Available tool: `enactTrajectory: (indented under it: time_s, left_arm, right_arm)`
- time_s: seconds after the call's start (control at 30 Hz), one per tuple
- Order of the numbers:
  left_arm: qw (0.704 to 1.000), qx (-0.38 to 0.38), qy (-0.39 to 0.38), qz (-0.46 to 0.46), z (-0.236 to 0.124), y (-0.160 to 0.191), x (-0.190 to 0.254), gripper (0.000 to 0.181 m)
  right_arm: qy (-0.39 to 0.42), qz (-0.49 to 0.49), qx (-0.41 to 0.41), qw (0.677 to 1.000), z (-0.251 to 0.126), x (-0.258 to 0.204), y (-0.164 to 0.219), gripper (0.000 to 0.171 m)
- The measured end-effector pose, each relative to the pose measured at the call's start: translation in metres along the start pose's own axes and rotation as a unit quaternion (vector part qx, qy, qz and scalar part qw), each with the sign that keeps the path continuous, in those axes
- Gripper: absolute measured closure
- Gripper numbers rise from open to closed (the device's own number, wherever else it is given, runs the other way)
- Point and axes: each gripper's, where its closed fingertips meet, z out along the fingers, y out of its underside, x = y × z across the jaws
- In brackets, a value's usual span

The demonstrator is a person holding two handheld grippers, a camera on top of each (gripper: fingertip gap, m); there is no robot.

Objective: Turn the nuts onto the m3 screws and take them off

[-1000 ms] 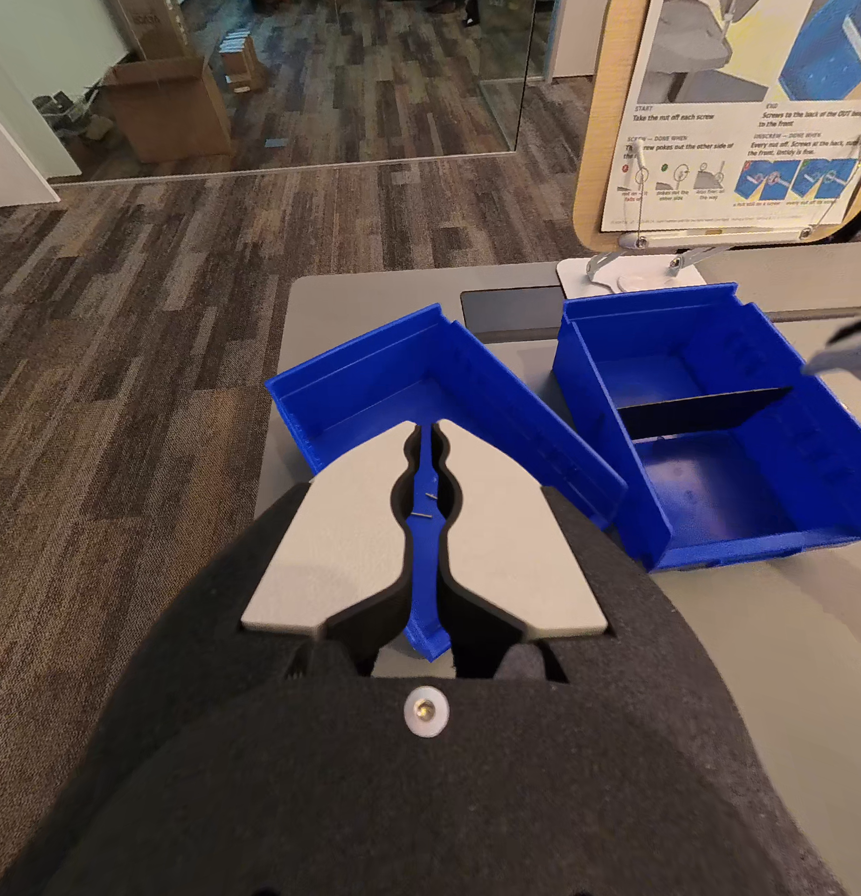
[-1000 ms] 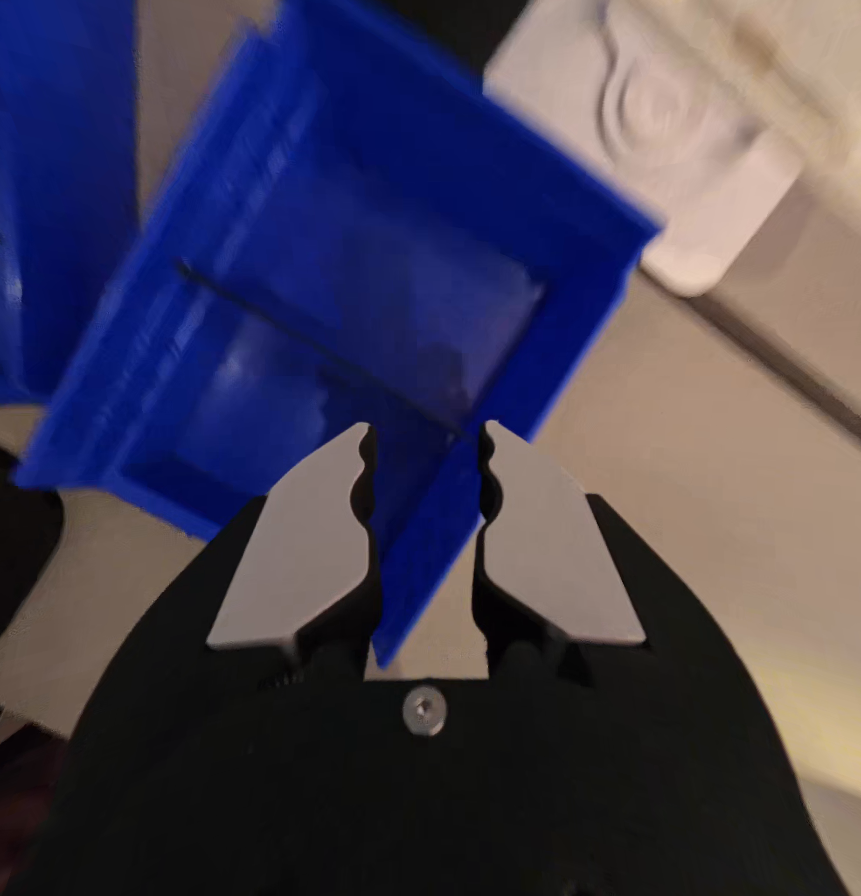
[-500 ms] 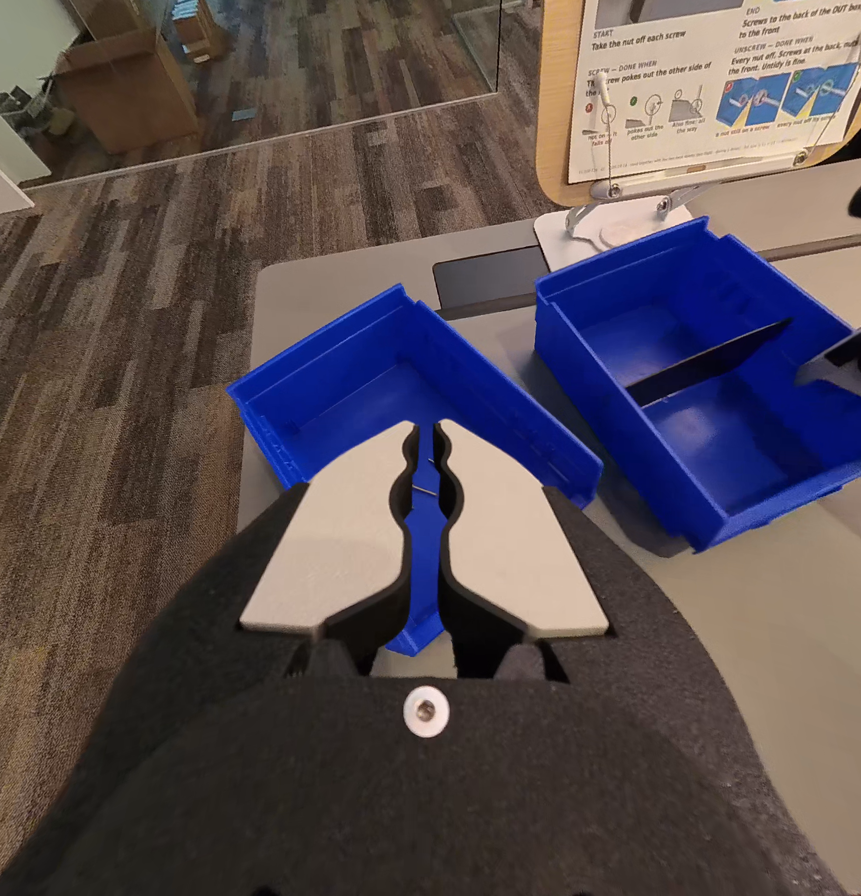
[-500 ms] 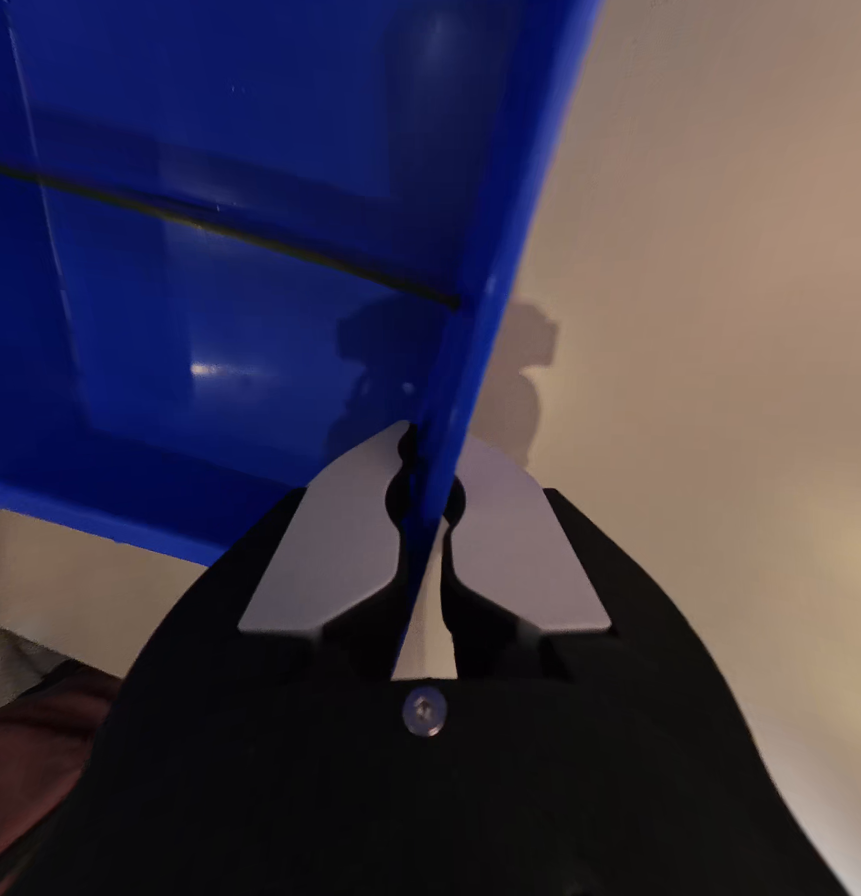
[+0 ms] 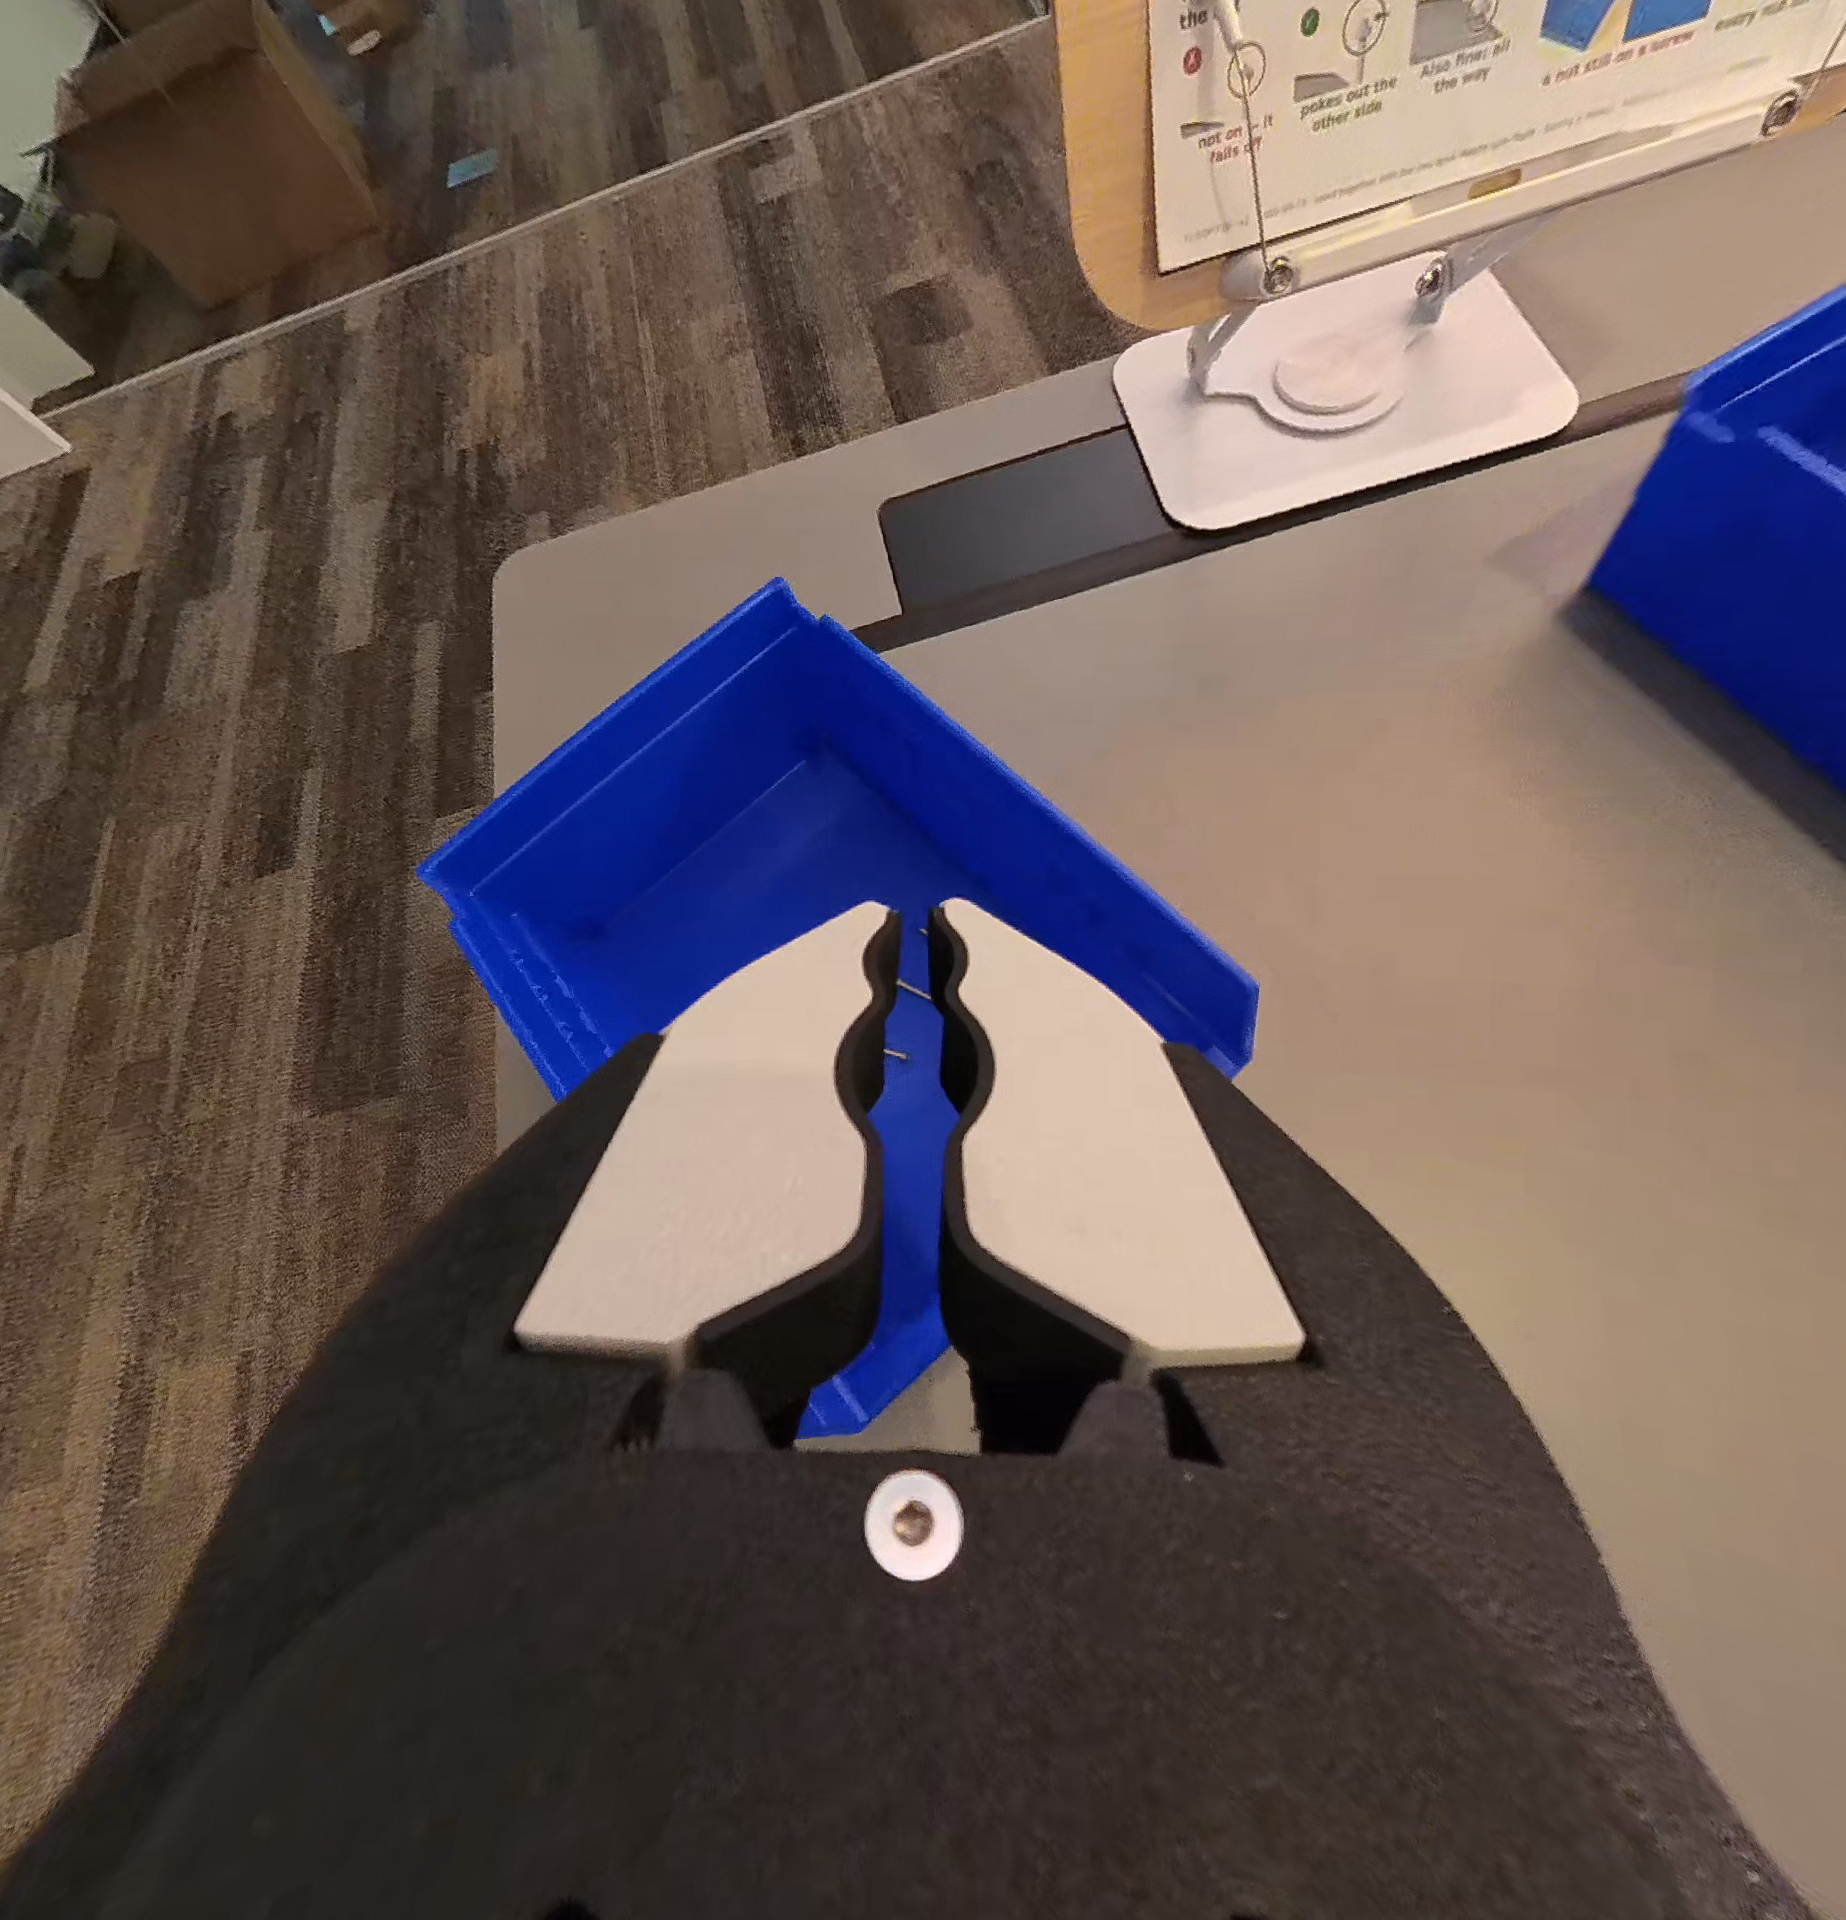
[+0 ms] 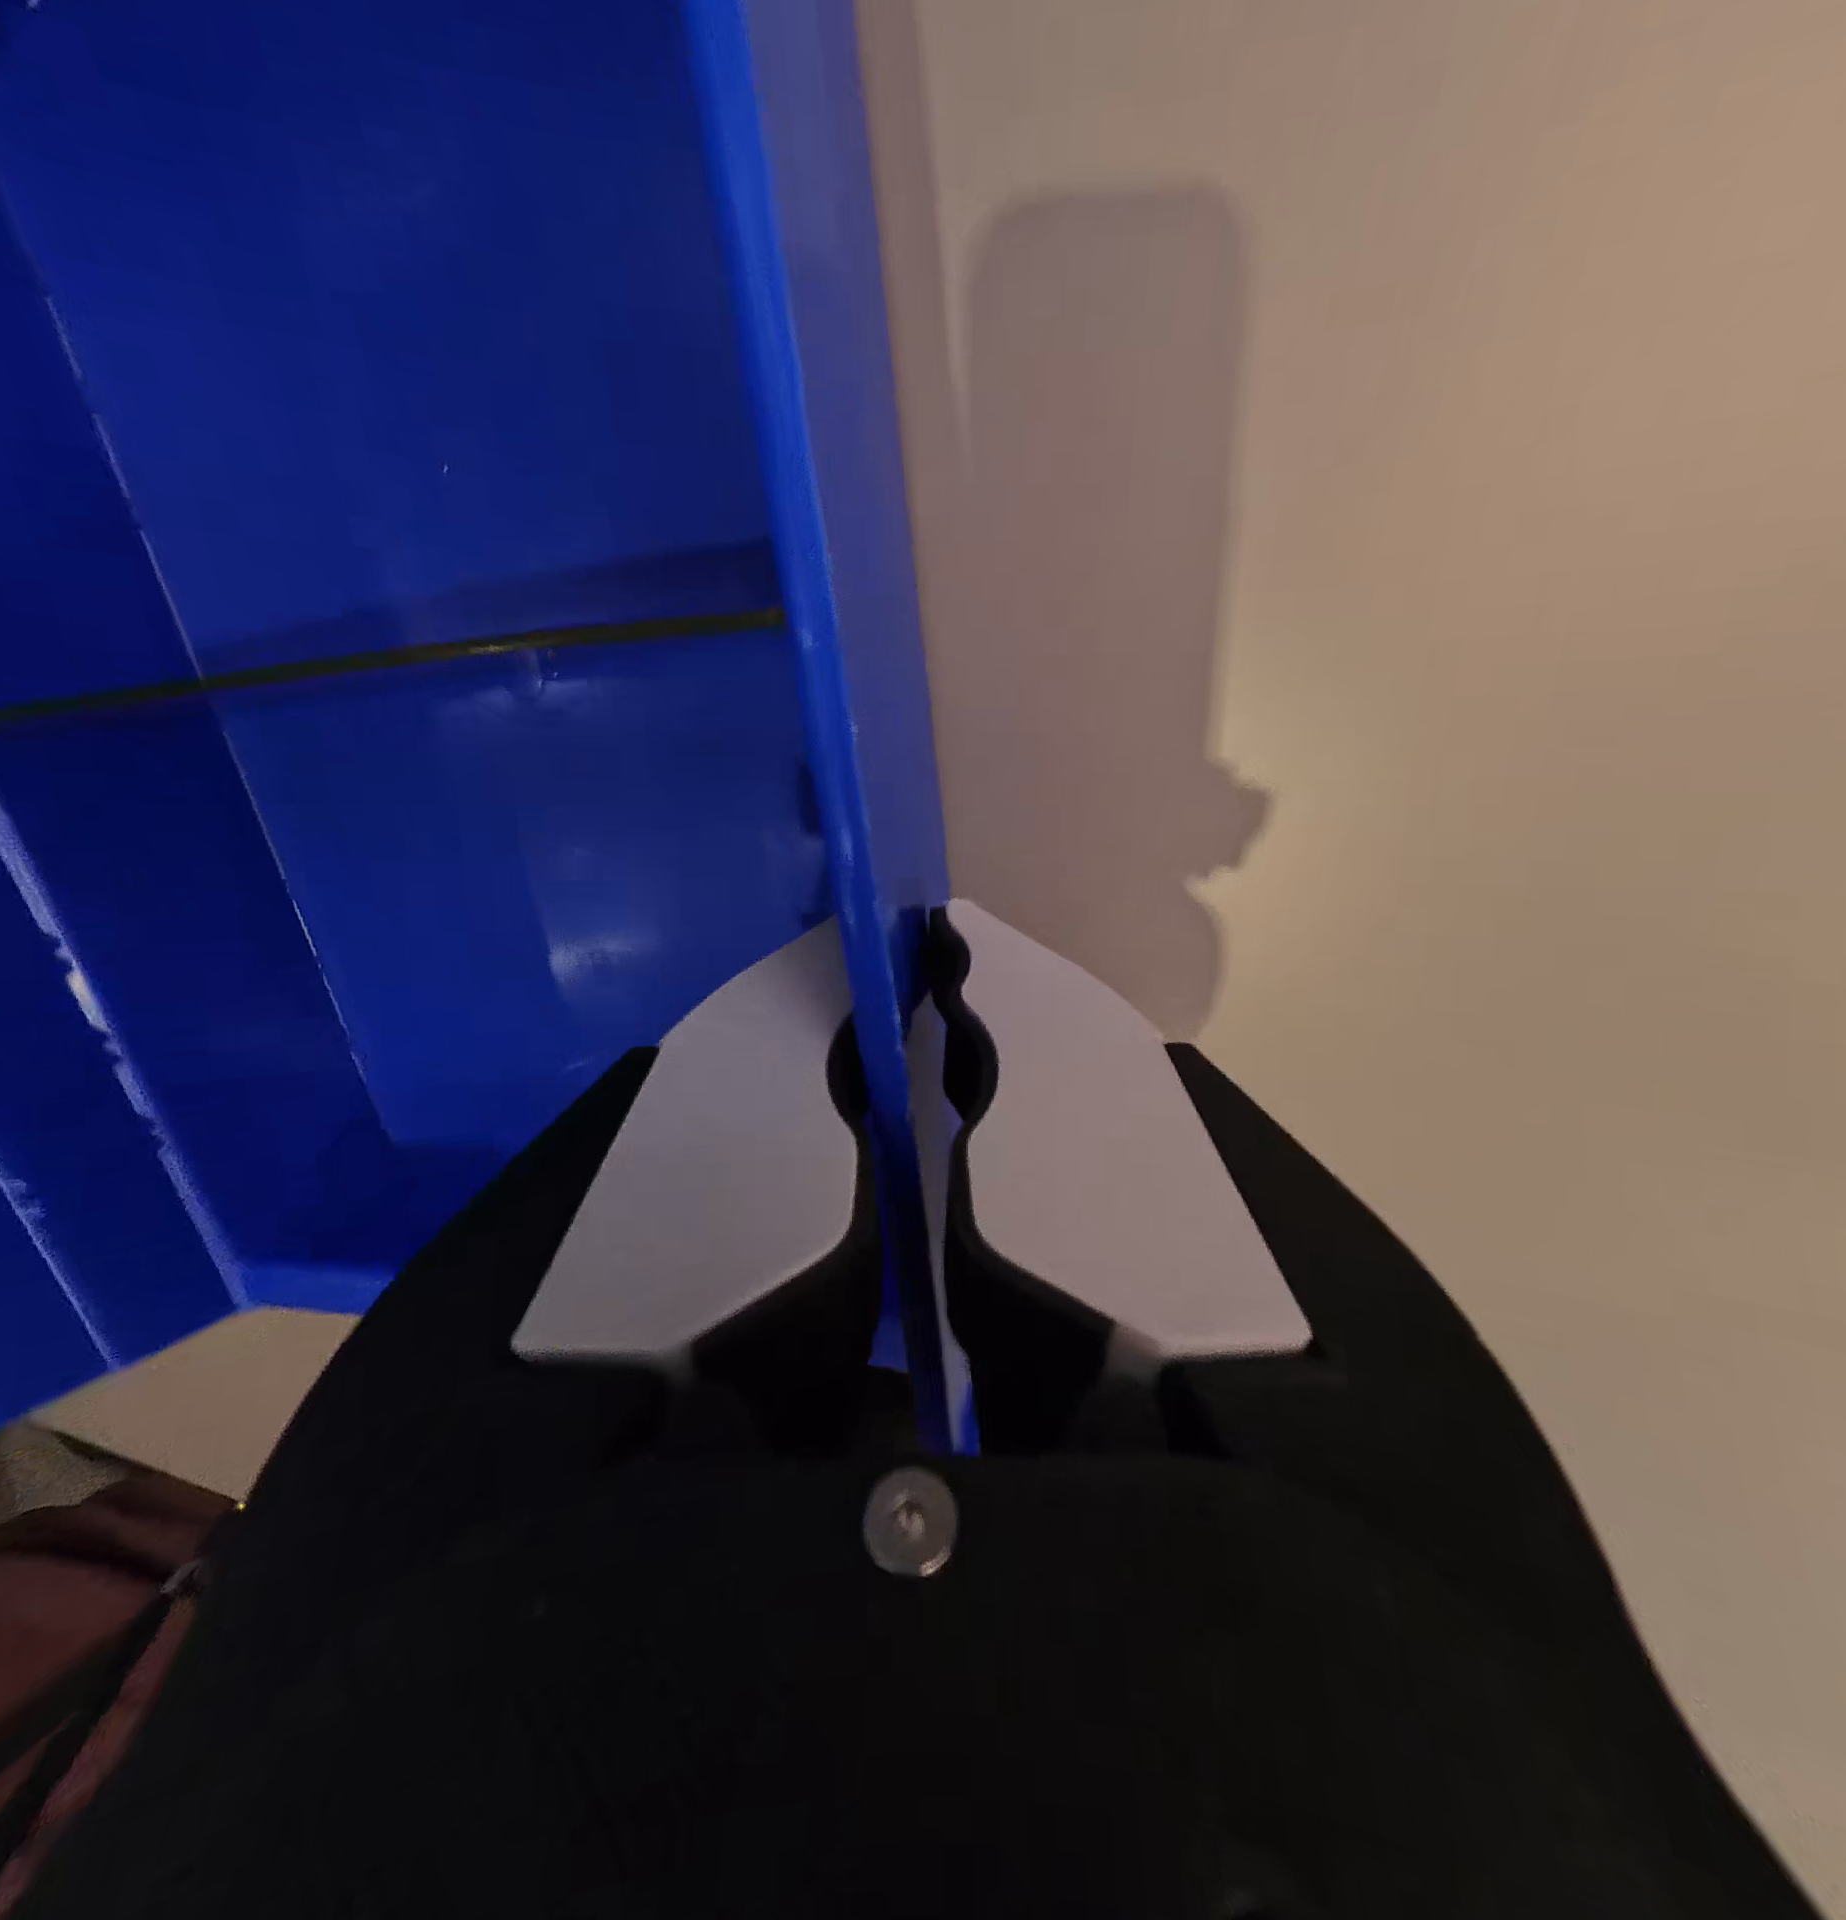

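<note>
screws: a few thin metal slivers point(image 5: 901, 1054) show in the slit between the left fingers, centre of left wrist view, lying in the bin below; too small to tell screw from nut, or whether any nut is on.
left bin: blue, open-topped point(image 5: 753, 821), centre-left of frame, set corner-on near the bench's left edge; one wall runs into the finger slit.
left tongs: point(image 5: 911, 920) nearly together, clamped on the near wall of the left bin as far as I can judge; the blue wall fills the gap down to the hinge.
right bin: blue, with a dark divider point(image 6: 379, 657) across it, fills the left half of right wrist view; only its corner point(image 5: 1771, 582) shows at right edge of left wrist view.
right tongs: point(image 6: 903, 925) together on the right bin's side wall point(image 6: 857, 727), one finger inside, one outside.
bench: grey top point(image 5: 1366, 935); both bins sit on it, well apart.
surroundings: white stand base point(image 5: 1345, 416) carrying an instruction board, upper right; wood-look floor and cardboard box point(image 5: 223, 156) upper left.
step, judged: bins being positioned; no threading started.
risk 1: left bin is close to the bench edge, so a push leftward could tip it off and scatter the small parts.
risk 2: thin-wall grip could slip or flex if dragged fast, jolting the parts around.
risk 3: right view is blurred and close, so contents of that bin cannot be told.
</note>
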Motion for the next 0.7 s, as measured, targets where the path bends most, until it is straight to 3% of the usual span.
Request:
enactTrajectory:
  time_s: [0.33,0.53,0.7]
  left_arm:
    - [0.998,-0.04,-0.032,0.022,0.024,-0.001,0.011,0.176]
    - [0.996,-0.058,-0.055,0.029,0.031,0.001,0.01,0.174]
    - [0.995,-0.067,-0.076,-0.008,0.03,0.012,-0.017,0.164]
  right_arm:
    - [-0.025,0.03,0.011,0.999,-0.028,0.097,0.033,0.164]
    - [-0.083,0.066,0.032,0.994,-0.031,0.113,0.038,0.164]
    - [-0.061,0.053,0.021,0.997,-0.035,0.118,0.047,0.164]
